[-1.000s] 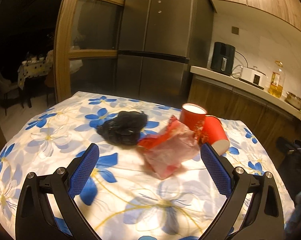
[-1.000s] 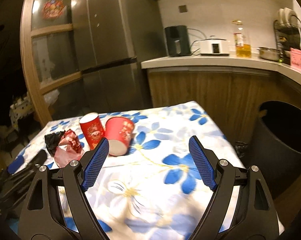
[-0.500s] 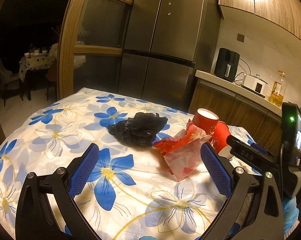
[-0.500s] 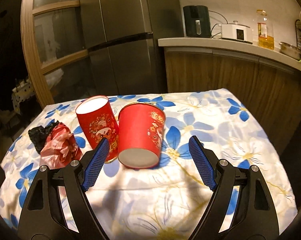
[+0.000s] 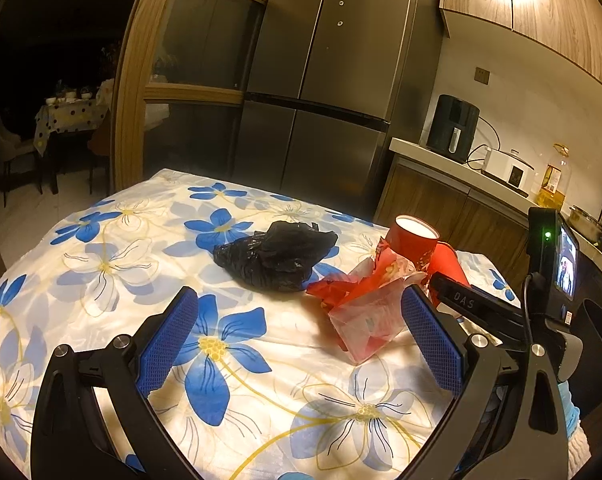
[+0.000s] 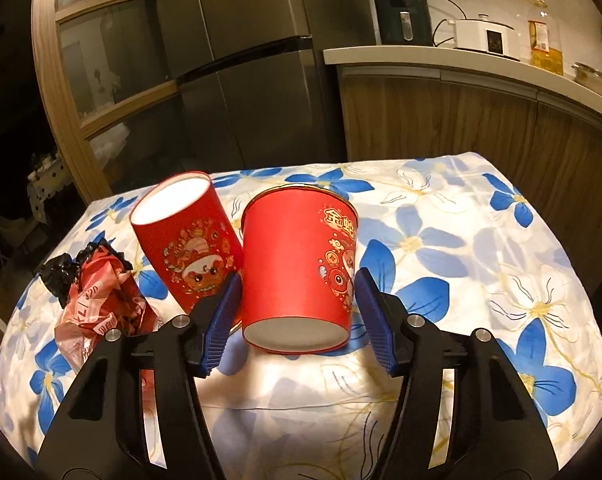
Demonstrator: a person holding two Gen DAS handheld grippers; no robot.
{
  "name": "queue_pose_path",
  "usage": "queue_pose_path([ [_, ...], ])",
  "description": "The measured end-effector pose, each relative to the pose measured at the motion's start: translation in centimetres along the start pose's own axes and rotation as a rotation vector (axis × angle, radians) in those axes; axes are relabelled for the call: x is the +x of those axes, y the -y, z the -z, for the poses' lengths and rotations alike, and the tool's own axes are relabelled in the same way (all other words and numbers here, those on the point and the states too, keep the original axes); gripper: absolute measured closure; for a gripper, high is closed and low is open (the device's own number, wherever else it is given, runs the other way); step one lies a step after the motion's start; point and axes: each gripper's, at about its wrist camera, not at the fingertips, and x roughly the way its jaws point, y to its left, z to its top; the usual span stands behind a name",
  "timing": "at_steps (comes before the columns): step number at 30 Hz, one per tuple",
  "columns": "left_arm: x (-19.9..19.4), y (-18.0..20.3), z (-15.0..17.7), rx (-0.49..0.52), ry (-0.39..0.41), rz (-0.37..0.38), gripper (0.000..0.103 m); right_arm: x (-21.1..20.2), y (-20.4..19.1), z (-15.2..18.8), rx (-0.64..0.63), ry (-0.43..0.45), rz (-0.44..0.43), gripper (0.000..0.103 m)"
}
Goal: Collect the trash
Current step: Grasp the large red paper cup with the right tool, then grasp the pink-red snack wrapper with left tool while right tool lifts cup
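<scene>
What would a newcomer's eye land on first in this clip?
The tipped red cup, base toward the camera, lies between the closing right claw pads. Just left stands a second red cup; a red wrapper and black bag lie beyond the open left claw.

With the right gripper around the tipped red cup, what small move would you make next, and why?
Probably finish closing the right gripper on the tipped red cup. Its jaws are closing with the cup lying between them, base toward the camera, and the blue fingers sit beside its walls without clearly pressing. The upright red cup leans close on the left, so squeeze before lifting.
</scene>
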Motion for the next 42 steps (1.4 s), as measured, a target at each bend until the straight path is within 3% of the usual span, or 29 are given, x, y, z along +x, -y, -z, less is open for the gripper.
queue_pose_path([
  [10,0.3,0.9,0.1,0.029,-0.018,0.007,0.006,-2.5,1.5,0.7,0.044,0.042,0.010,0.049],
  [15,2.3,3.4,0.2,0.067,-0.086,0.031,0.006,-5.5,3.7,1.4,0.107,0.086,0.007,0.049],
  [23,5.9,5.9,0.1,0.030,-0.134,-0.003,0.006,-9.6,5.5,2.6,0.148,0.143,-0.005,0.049],
  [31,7.9,5.0,0.5,-0.045,-0.195,-0.012,0.006,-10.3,5.4,3.3,0.126,0.147,-0.018,0.049],
  [37,8.0,5.0,0.9,-0.041,-0.213,0.025,0.023,-10.7,5.2,3.5,0.122,0.151,-0.028,0.049],
  [40,7.7,4.9,1.1,-0.040,-0.214,0.035,0.027,-11.0,5.1,3.6,0.120,0.155,-0.029,0.049],
  [41,7.7,4.8,1.1,-0.041,-0.214,0.039,0.035,-11.0,5.2,3.5,0.121,0.156,-0.029,0.049],
  [42,7.5,4.8,1.2,-0.041,-0.210,0.041,0.037,-11.1,5.2,3.5,0.121,0.157,-0.029,0.049],
])
